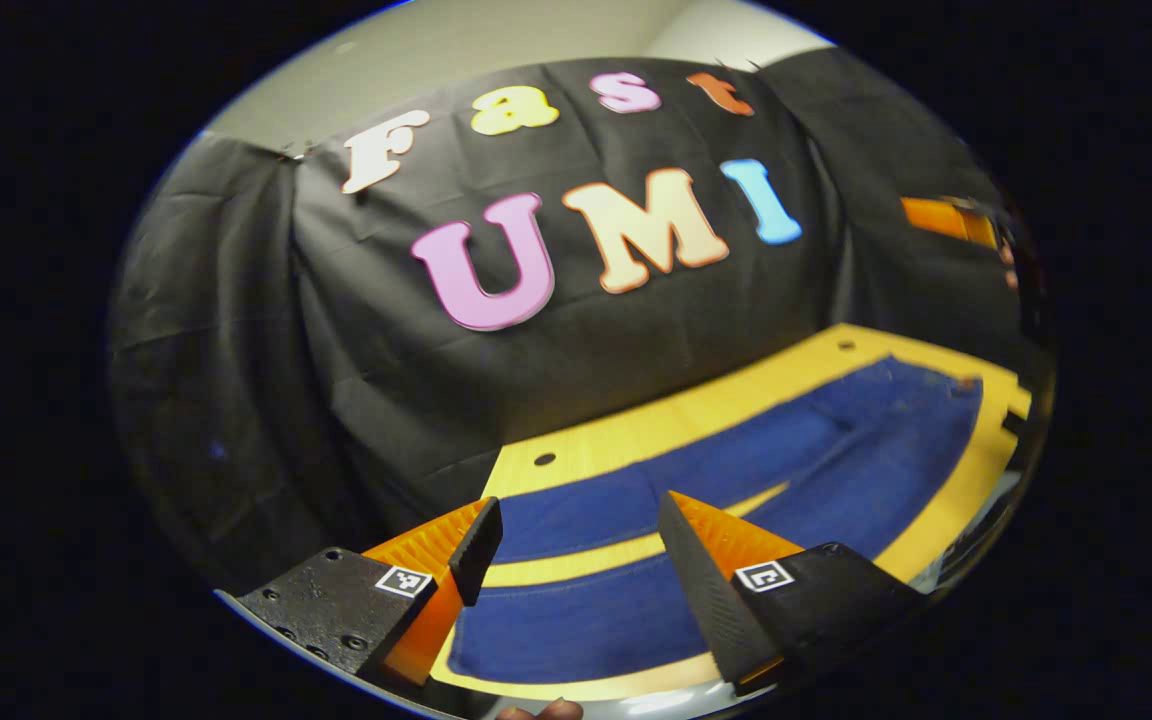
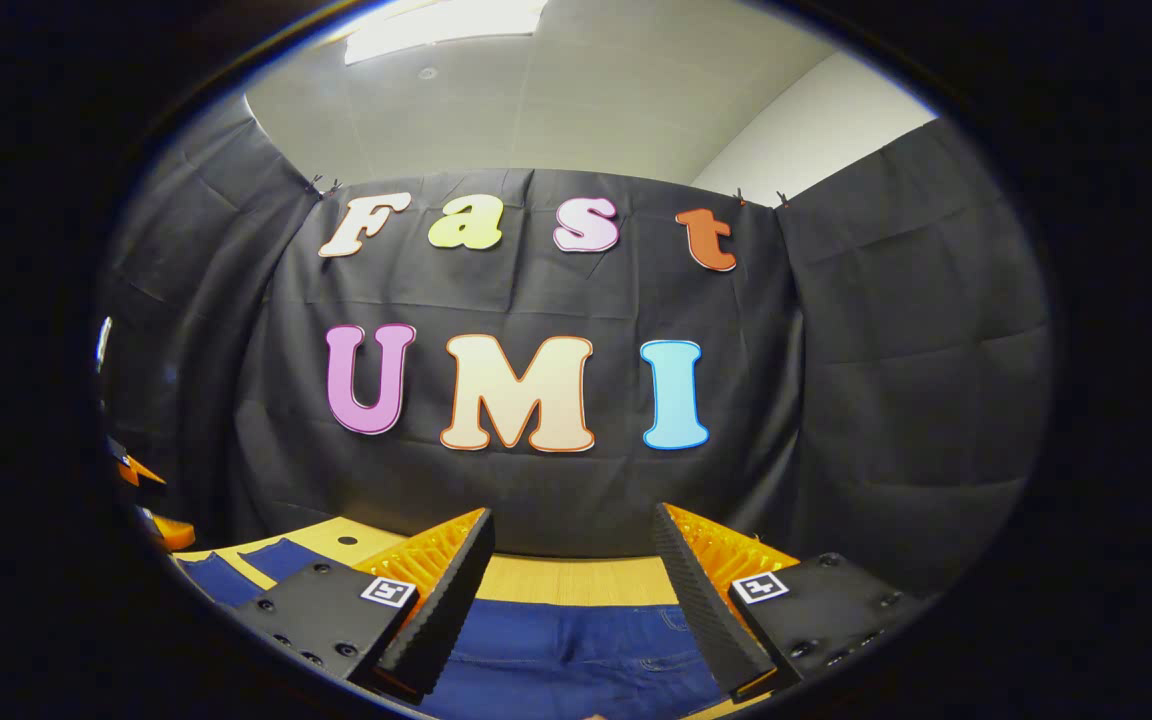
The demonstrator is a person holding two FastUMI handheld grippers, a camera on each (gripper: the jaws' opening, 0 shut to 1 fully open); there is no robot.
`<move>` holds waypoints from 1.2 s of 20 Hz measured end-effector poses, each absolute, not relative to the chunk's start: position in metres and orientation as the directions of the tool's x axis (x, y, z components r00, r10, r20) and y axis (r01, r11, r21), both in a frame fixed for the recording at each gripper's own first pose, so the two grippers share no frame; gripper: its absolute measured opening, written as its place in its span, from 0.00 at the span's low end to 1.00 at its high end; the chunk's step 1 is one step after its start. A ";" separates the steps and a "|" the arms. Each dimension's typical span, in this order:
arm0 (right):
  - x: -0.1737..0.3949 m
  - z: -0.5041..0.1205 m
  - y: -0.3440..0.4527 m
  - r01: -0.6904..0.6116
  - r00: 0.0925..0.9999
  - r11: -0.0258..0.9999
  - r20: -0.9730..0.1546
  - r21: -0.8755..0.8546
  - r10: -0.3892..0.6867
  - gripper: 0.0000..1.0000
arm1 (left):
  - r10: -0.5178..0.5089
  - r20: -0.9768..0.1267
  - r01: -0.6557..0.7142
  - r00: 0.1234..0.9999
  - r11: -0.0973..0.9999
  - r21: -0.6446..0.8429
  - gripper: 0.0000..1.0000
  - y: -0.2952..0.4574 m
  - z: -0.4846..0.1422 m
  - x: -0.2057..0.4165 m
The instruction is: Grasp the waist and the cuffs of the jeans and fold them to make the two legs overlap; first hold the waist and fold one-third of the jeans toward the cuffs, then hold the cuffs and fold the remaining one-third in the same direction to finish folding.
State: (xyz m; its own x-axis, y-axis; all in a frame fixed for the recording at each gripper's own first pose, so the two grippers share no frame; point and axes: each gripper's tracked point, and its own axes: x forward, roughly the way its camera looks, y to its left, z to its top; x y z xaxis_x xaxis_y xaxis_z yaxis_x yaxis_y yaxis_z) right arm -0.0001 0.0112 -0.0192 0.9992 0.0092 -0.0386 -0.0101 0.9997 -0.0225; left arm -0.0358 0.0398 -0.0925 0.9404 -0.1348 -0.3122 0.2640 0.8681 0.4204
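In the left gripper view the jeans (image 1: 736, 470) lie flat and unfolded on the wooden table (image 1: 636, 425), their two legs spread apart with a strip of bare wood showing between them, and the waist end off toward the right. The left gripper (image 1: 576, 535) hangs above the leg ends with its fingers wide apart and nothing between them. A bare band of table runs along the far edge of the jeans, up to the black cloth wall (image 1: 386, 400), with a small dark hole (image 1: 544, 459) in the wood near the left corner. At the far right of this view, part of the right gripper (image 1: 946, 218) shows well above the table.

The right gripper view looks more level, over the waist part of the jeans (image 2: 576, 660) just below the right gripper (image 2: 571, 575), whose fingers also stand wide apart and empty. At its left edge the two leg ends (image 2: 236, 572) and part of the left gripper (image 2: 141, 470) appear. Bare wood (image 2: 576, 580) lies between the waist and the wall.
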 end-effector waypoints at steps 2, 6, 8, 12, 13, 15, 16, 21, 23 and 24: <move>-0.001 -0.026 0.012 -0.006 0.999 0.999 -0.049 -0.034 0.005 0.99 | -0.140 -0.393 0.348 0.909 0.773 0.530 0.95 0.056 -0.119 -0.048; -0.006 -0.039 0.012 0.015 0.997 0.998 -0.068 -0.054 -0.018 0.99 | -0.143 -0.555 0.498 0.820 0.656 0.567 0.95 0.081 -0.177 -0.071; -0.007 -0.046 0.012 0.028 0.996 0.997 -0.078 -0.066 -0.033 1.00 | -0.115 -0.609 0.553 0.785 0.573 0.605 0.95 0.098 -0.200 -0.083; -0.015 -0.056 0.012 0.052 0.993 0.994 -0.097 -0.096 -0.062 0.99 | -0.019 -0.686 0.641 0.728 0.373 0.670 0.95 0.145 -0.246 -0.089; -0.015 -0.057 0.012 0.057 0.993 0.993 -0.100 -0.102 -0.068 0.99 | 0.004 -0.706 0.660 0.709 0.349 0.665 0.95 0.155 -0.258 -0.090; -0.017 -0.058 0.011 0.068 0.991 0.991 -0.106 -0.117 -0.081 0.99 | 0.029 -0.735 0.686 0.678 0.333 0.647 0.95 0.169 -0.276 -0.093; -0.017 -0.057 0.011 0.075 0.990 0.990 -0.107 -0.123 -0.088 0.99 | 0.039 -0.744 0.696 0.667 0.325 0.641 0.95 0.174 -0.283 -0.093; -0.019 -0.057 0.007 0.105 0.986 0.984 -0.118 -0.144 -0.122 0.99 | 0.036 -0.761 0.726 0.647 0.272 0.631 0.95 0.175 -0.302 -0.078; -0.019 -0.055 0.006 0.115 0.985 0.982 -0.113 -0.151 -0.133 0.99 | 0.035 -0.766 0.734 0.642 0.261 0.628 0.90 0.178 -0.307 -0.069; -0.019 -0.055 0.006 0.118 0.984 0.981 -0.114 -0.154 -0.137 1.00 | 0.032 -0.763 0.733 0.646 0.255 0.631 0.87 0.176 -0.308 -0.063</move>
State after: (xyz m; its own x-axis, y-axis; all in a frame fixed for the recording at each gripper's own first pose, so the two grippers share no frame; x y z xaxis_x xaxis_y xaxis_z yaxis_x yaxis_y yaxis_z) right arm -0.0188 0.0062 -0.0546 0.9840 -0.1367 -0.1139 0.1184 0.9809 -0.1543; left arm -0.0628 0.1762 -0.3078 0.6458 0.0322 -0.7629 0.7327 0.2548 0.6310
